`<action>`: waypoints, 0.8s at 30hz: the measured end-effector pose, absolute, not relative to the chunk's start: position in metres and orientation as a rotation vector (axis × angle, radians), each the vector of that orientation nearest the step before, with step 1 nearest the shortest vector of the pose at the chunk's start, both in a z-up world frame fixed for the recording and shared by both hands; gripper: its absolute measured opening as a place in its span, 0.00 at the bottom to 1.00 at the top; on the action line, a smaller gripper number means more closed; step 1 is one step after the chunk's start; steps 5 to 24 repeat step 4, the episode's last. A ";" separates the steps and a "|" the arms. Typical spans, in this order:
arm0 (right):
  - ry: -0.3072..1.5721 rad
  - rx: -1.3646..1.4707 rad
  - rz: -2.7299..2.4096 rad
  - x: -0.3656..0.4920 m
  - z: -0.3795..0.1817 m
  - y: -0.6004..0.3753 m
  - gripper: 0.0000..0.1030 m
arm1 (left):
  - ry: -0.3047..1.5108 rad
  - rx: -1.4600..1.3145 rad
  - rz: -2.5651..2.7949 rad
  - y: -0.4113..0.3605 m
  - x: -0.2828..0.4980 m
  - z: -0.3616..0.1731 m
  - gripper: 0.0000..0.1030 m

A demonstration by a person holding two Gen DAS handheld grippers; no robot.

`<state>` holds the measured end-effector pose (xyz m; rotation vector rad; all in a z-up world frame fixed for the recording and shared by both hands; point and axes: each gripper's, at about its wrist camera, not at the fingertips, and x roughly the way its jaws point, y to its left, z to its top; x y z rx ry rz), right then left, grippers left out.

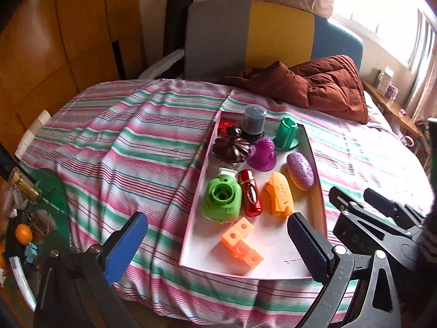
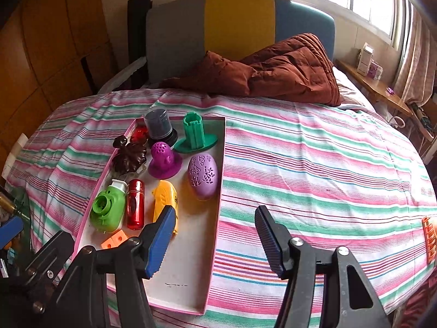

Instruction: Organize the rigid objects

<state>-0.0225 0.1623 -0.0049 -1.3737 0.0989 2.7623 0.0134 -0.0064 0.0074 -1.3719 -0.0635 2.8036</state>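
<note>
The tray (image 2: 215, 218) lies on the striped bed, just ahead of and below both claws; it looks stiff and light. Inside it, the green camera toy (image 2: 108, 207) and the purple egg (image 2: 203, 176) are hard, smooth plastic, best pinched across their narrow sides. The orange blocks (image 1: 241, 242), the smallest, sit nearest. The right claw (image 2: 215, 242) and left claw (image 1: 218, 248) both stand wide apart, holding nothing.

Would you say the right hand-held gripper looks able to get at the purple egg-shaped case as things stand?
Probably yes: the right hand-held gripper is open and empty, and the purple egg-shaped case lies uncovered by the tray's near edge.
</note>
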 end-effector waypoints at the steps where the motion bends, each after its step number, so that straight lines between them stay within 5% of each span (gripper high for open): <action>1: 0.104 -1.375 2.758 -0.023 -0.005 0.164 0.59 | -0.076 -1.369 2.808 -0.007 0.014 0.008 1.00; 24: 0.117 -1.381 2.754 -0.024 -0.007 0.166 0.59 | -0.057 -1.355 2.838 -0.005 0.015 0.007 1.00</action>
